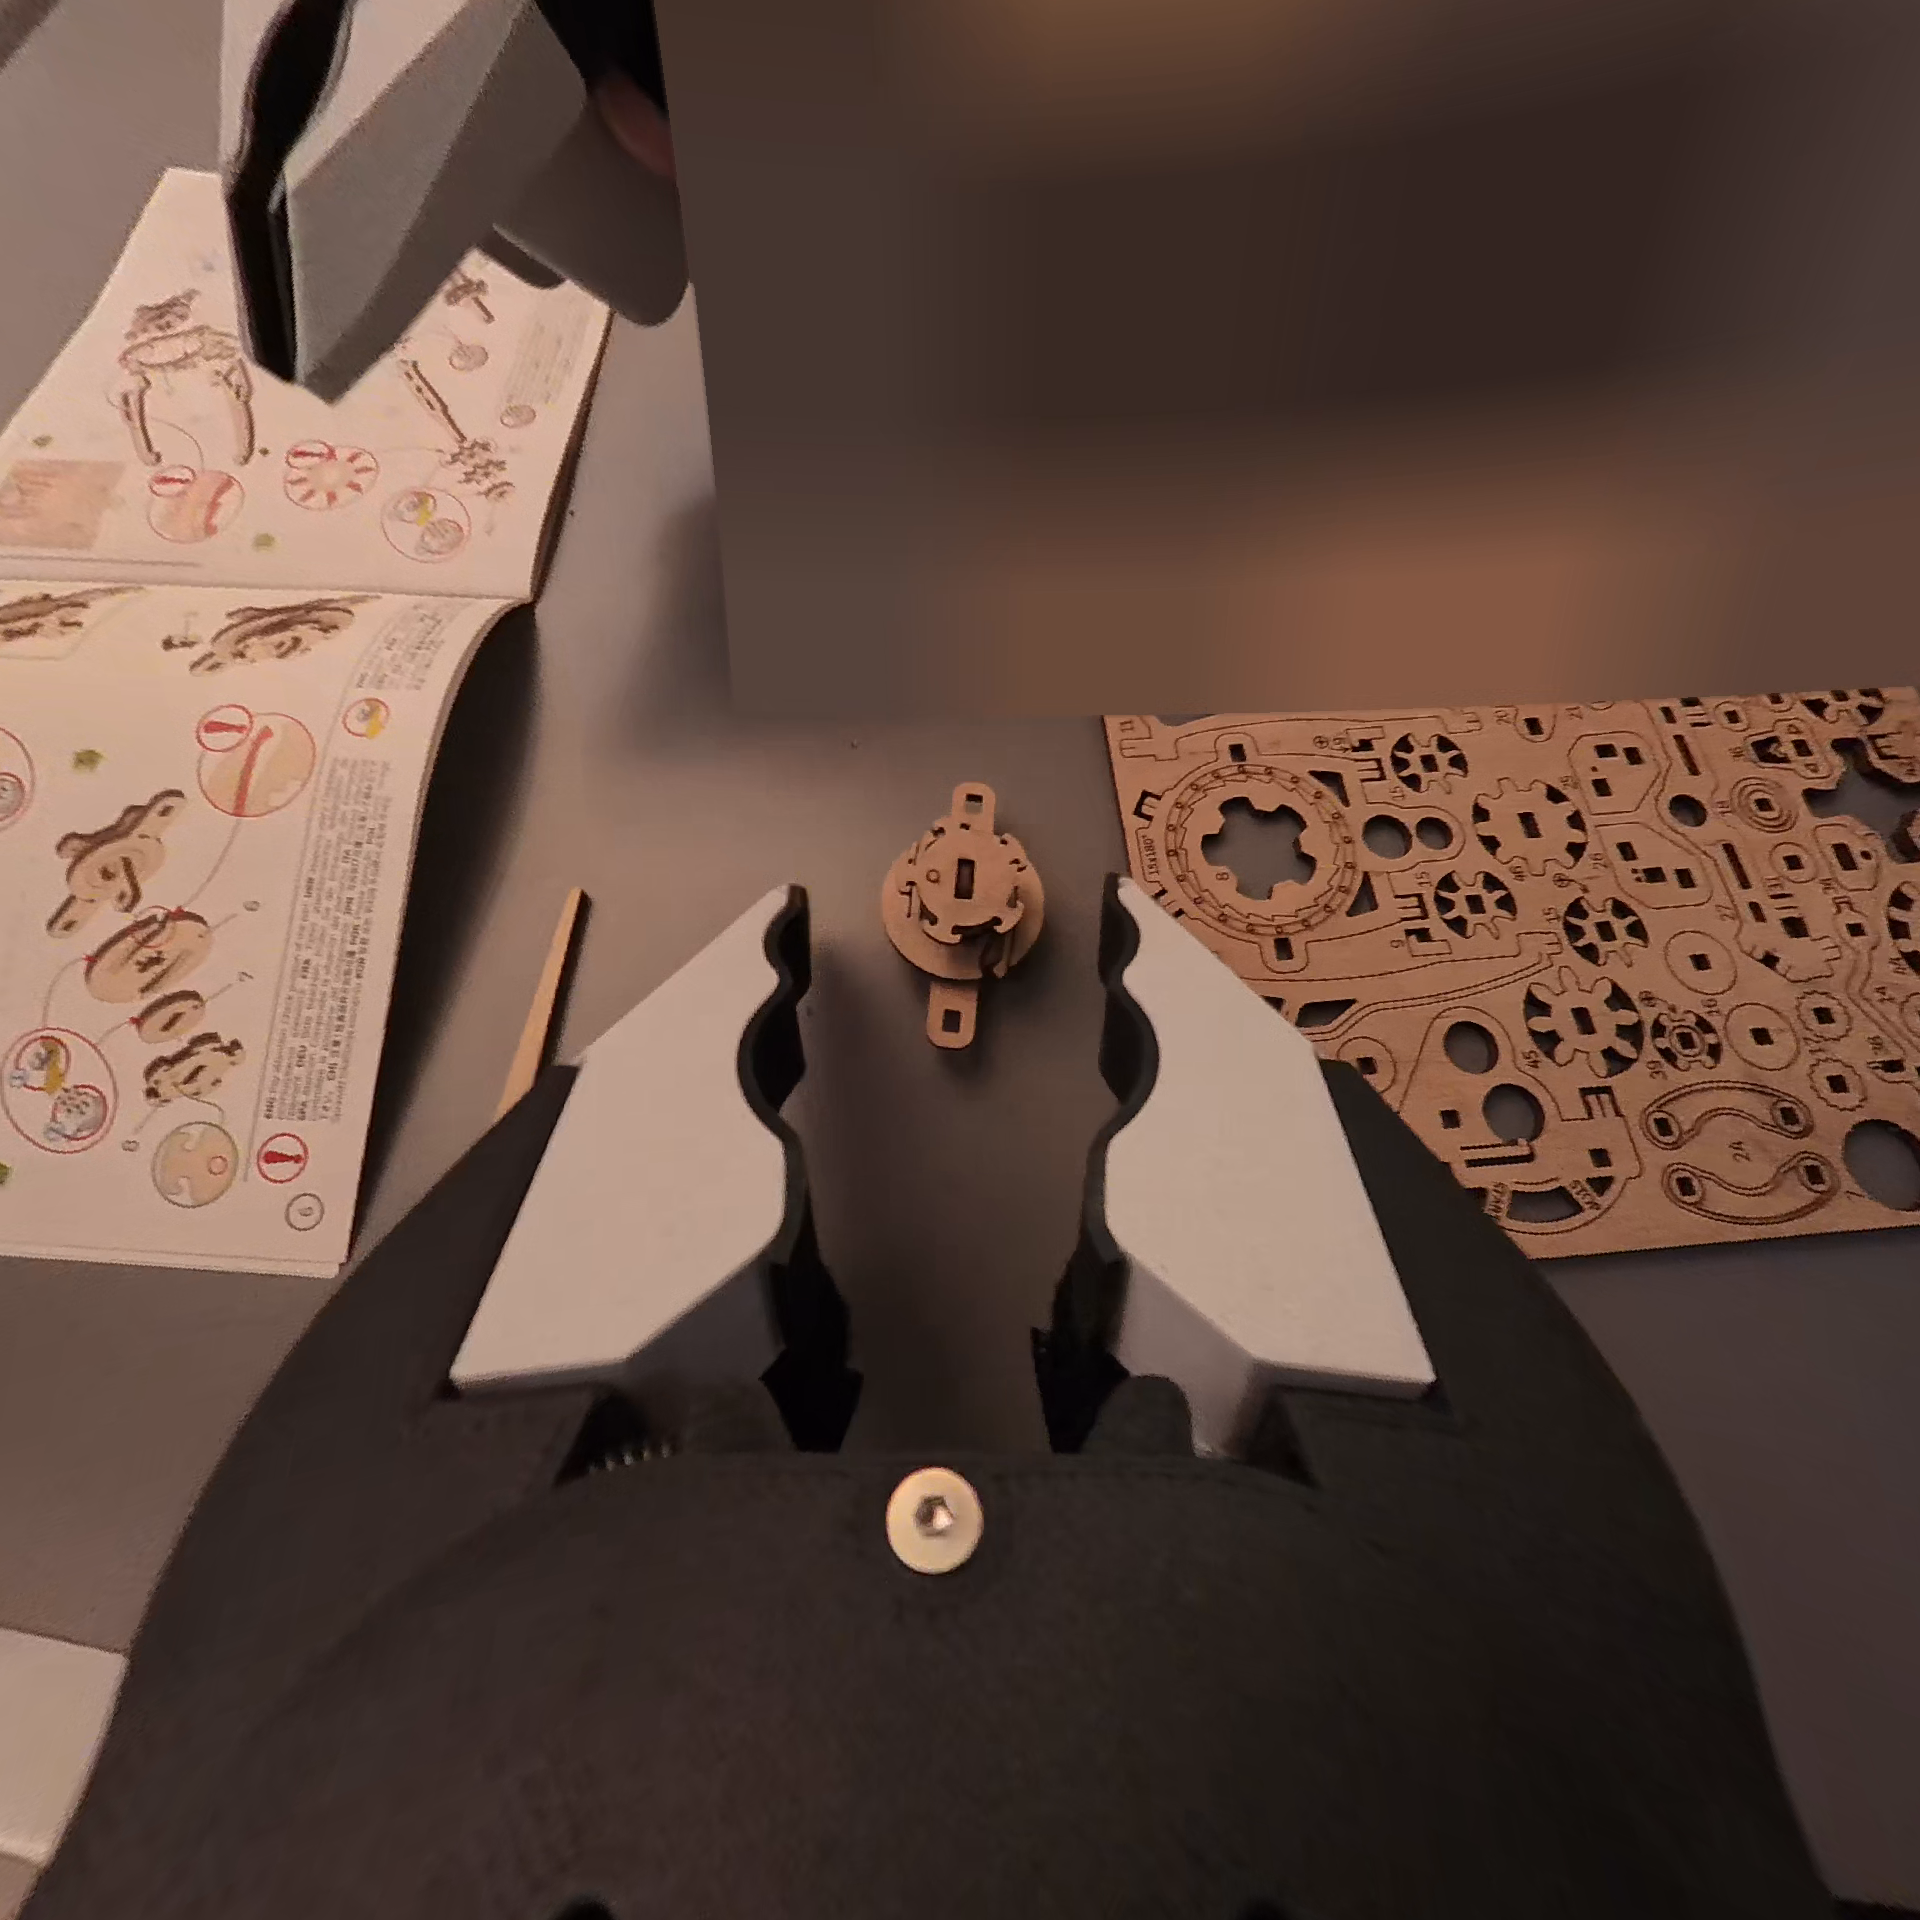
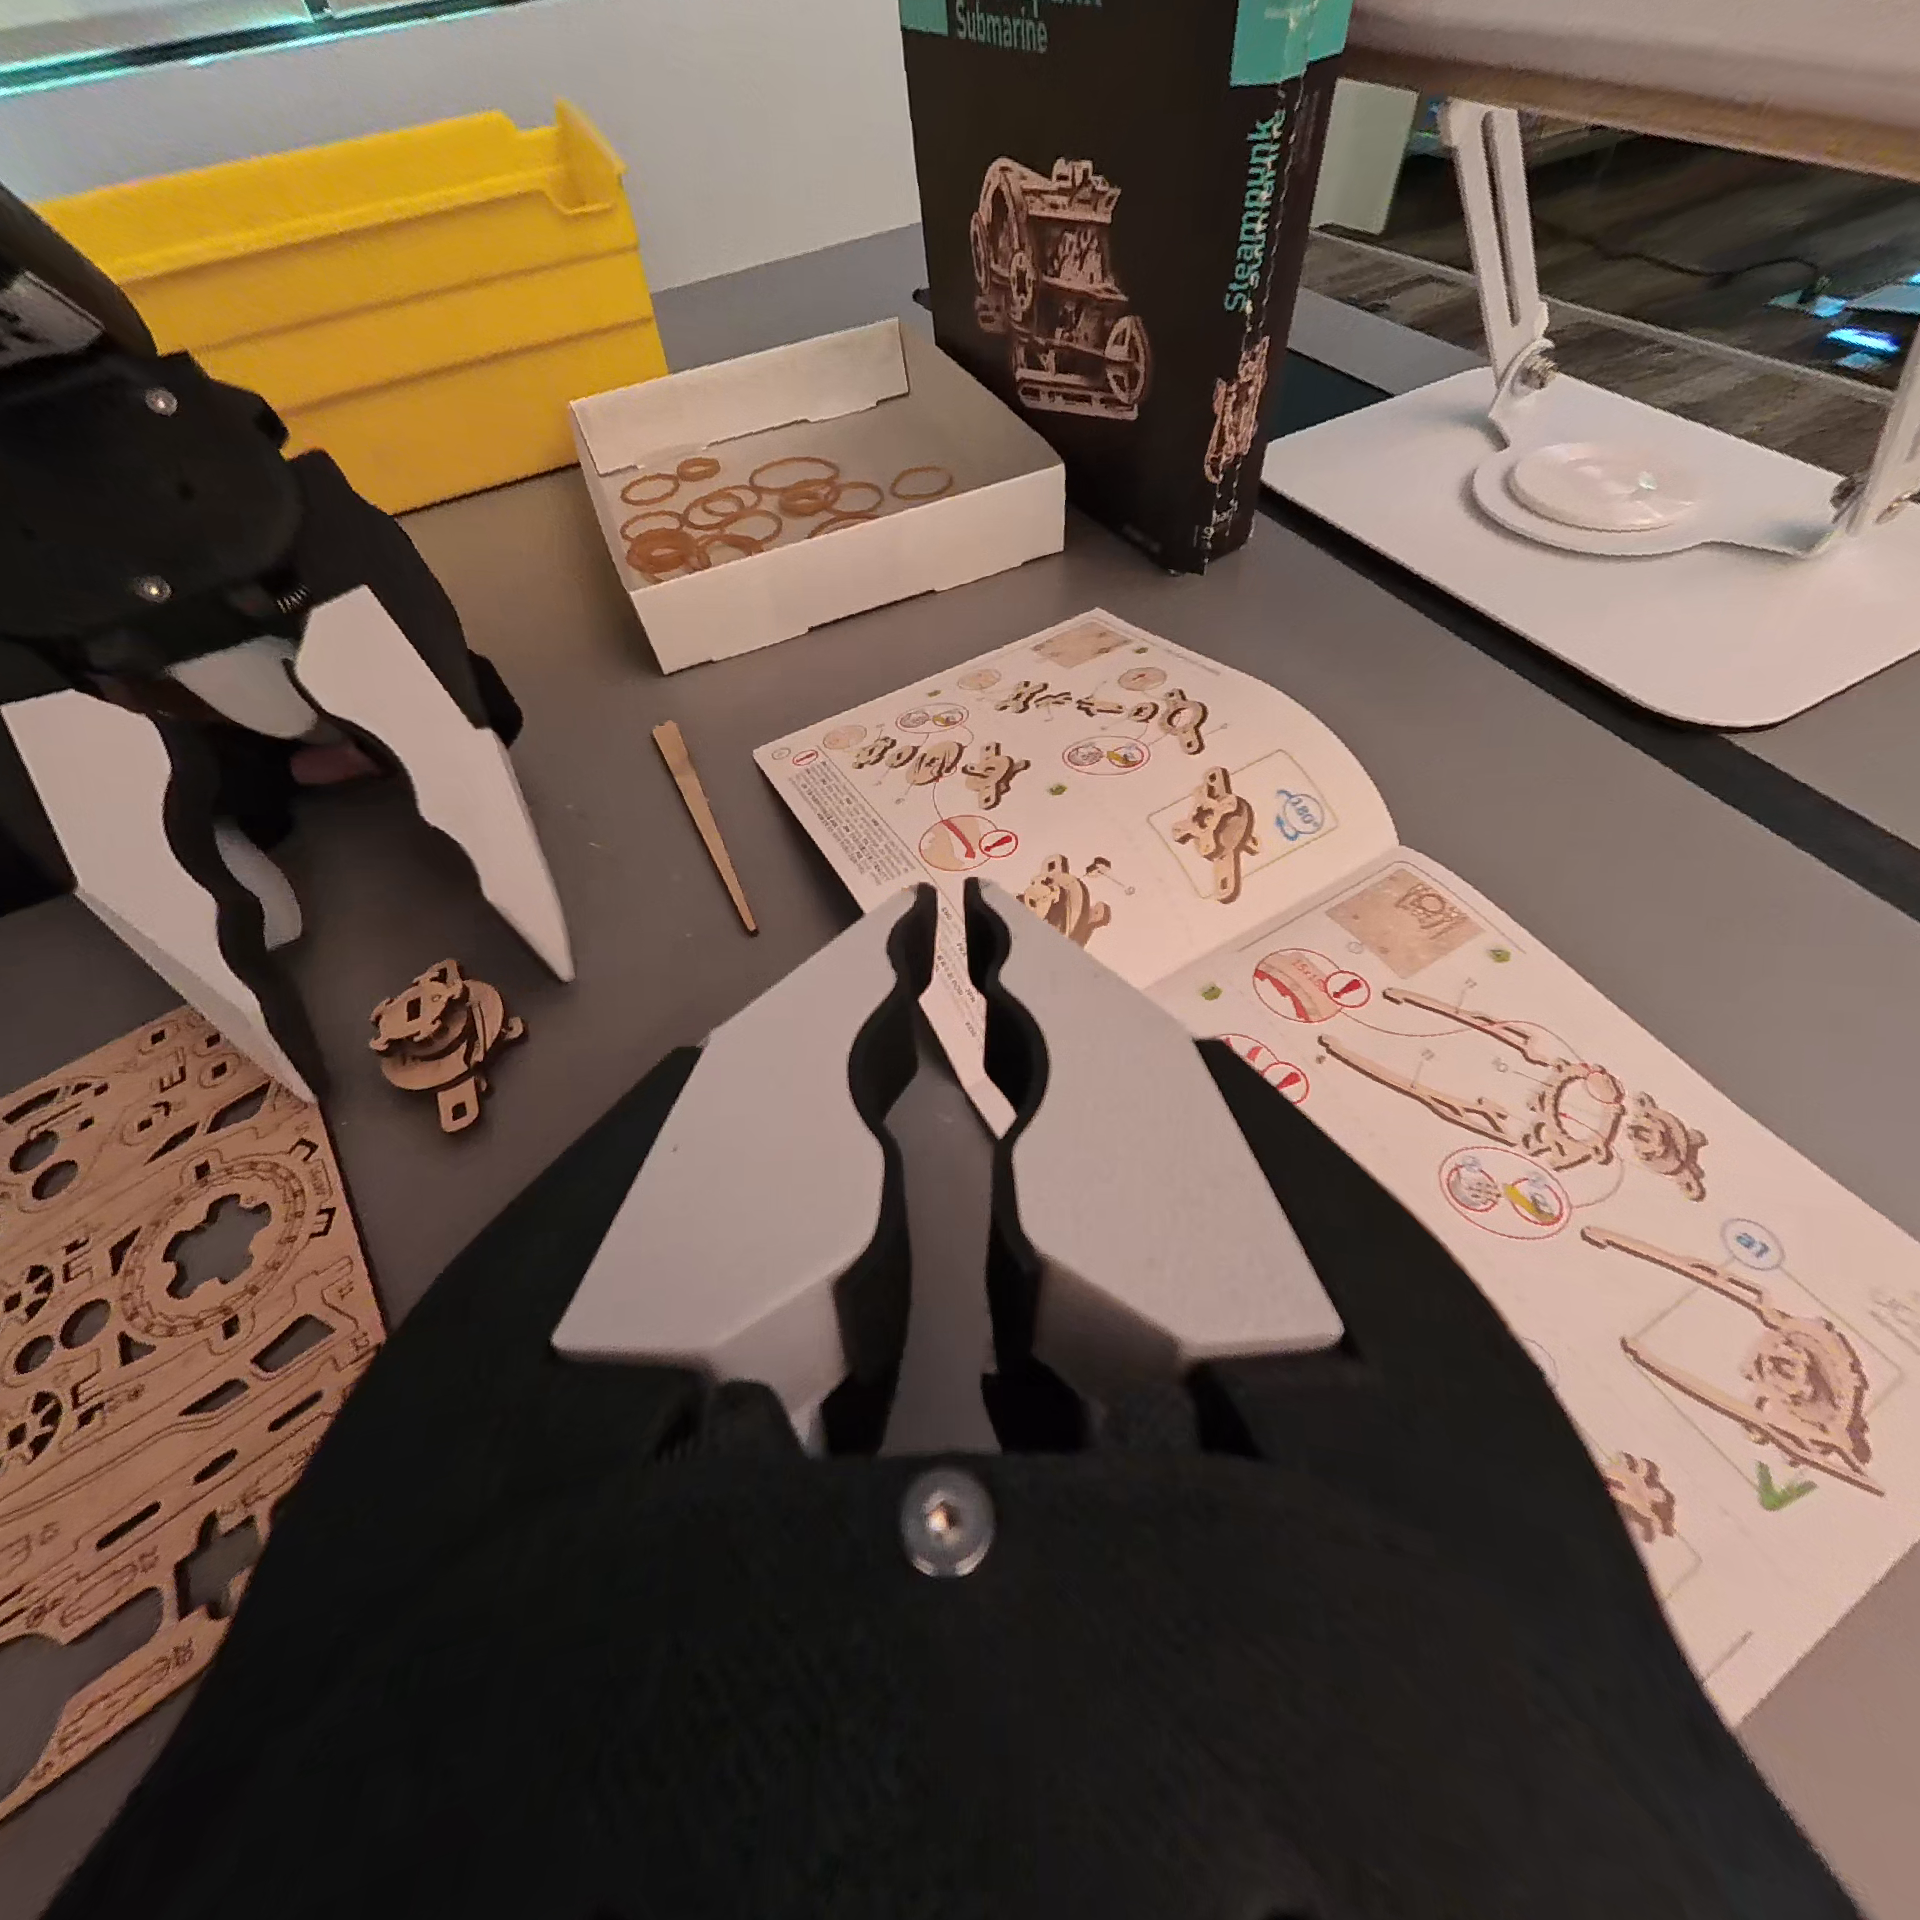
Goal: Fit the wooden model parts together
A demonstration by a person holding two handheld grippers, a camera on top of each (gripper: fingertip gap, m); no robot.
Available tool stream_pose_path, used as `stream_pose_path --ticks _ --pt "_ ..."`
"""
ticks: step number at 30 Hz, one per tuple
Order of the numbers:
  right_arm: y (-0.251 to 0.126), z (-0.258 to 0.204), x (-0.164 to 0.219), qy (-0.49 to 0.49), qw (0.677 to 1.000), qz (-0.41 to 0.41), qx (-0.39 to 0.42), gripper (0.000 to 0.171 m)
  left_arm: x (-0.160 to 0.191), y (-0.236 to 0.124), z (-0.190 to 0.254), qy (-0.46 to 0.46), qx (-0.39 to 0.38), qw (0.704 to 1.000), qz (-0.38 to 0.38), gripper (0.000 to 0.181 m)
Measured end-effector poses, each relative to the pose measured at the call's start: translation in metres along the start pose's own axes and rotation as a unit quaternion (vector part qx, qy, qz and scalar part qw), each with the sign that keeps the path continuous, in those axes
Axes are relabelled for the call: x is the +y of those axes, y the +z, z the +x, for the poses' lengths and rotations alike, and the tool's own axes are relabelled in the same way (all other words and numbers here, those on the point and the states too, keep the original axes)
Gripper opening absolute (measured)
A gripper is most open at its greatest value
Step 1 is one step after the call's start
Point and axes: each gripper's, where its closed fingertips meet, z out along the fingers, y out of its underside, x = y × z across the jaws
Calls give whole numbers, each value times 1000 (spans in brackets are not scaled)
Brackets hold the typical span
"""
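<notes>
A small wooden sub-assembly [image 1: 961,909], round with a tab at each end, lies on the grey table. My left gripper [image 1: 956,902] is open, its two fingertips standing either side of the assembly without touching it. The right wrist view shows the same: the left gripper [image 2: 431,1029] straddles the assembly [image 2: 442,1034]. A laser-cut wooden parts sheet [image 1: 1558,977] lies to the right of it and also shows in the right wrist view [image 2: 156,1299]. My right gripper [image 2: 945,894] is shut and empty, hovering over the open instruction booklet [image 2: 1351,1039].
A thin wooden stick [image 2: 707,831] lies between the assembly and the booklet. Behind stand a white tray [image 2: 831,613] of rubber bands, a yellow bin [image 2: 364,281], an upright black kit box [image 2: 1122,260] and a white stand base [image 2: 1558,540]. From the left gripper's tips to the thin wooden stick [image 2: 707,831] is close to 7 cm.
</notes>
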Motion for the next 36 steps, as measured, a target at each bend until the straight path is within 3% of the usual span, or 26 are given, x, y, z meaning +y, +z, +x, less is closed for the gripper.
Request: stream_pose_path --ticks 20,26,29,36 --pt "1 2 0 11 1000 2 -4 5 5 8 1 7 -7 1000 -23 48" --pt "1 2 0 14 1000 3 -5 5 8 9 -1 9 -18 999 -30 31" --pt "1 2 0 16 1000 4 -7 5 8 8 -4 9 -25 999 -30 31" --pt "1 0 -1 21 1000 7 -13 5 -22 -15 -15 44 -74 995 54 31"
